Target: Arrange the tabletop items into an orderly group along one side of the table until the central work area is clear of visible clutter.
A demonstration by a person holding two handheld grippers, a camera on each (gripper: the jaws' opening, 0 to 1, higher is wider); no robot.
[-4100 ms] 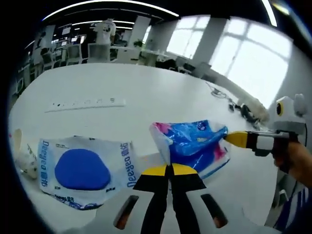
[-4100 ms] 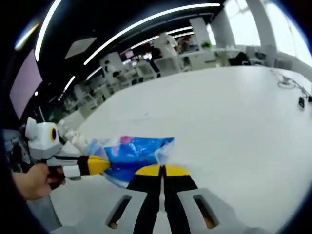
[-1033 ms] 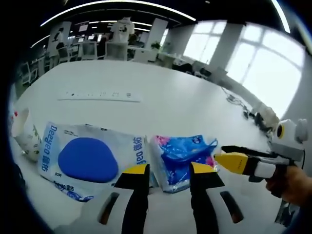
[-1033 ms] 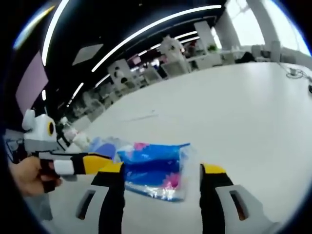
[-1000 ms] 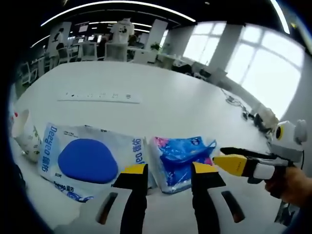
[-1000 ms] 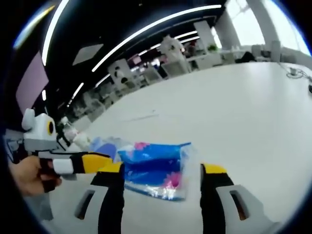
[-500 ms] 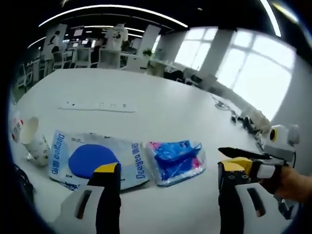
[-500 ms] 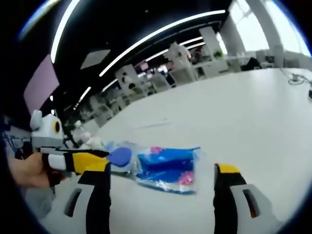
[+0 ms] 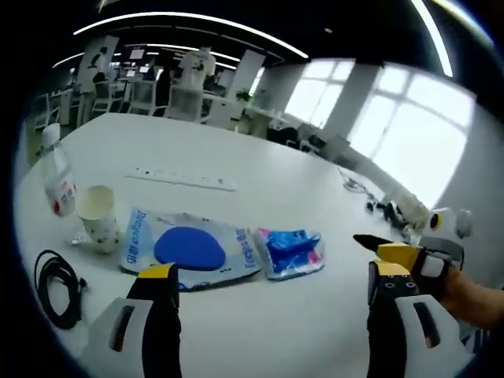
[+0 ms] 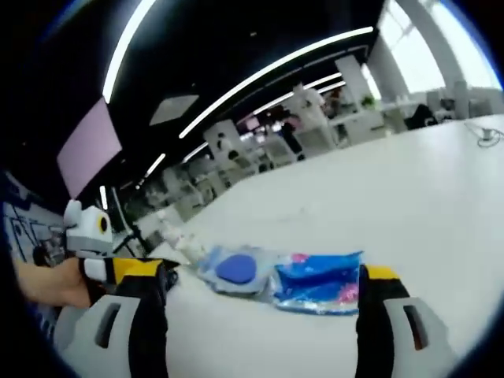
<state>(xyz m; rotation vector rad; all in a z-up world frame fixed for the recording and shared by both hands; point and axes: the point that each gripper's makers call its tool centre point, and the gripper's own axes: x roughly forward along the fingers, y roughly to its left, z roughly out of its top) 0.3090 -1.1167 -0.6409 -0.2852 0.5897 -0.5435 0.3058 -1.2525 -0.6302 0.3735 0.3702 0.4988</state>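
Two packs (image 9: 291, 251) lie touching; both grippers (image 9: 268, 287) (image 10: 264, 290) spread wide, holding nothing; cable coil (image 9: 53, 285) partly cut off.

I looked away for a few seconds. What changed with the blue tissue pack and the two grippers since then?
Both grippers let go of the blue tissue pack: the left gripper and right gripper, shut on it about four seconds ago, now stand wide open and drawn back. The pack lies on the white table, beside the white pouch with the blue oval, which kept its place.
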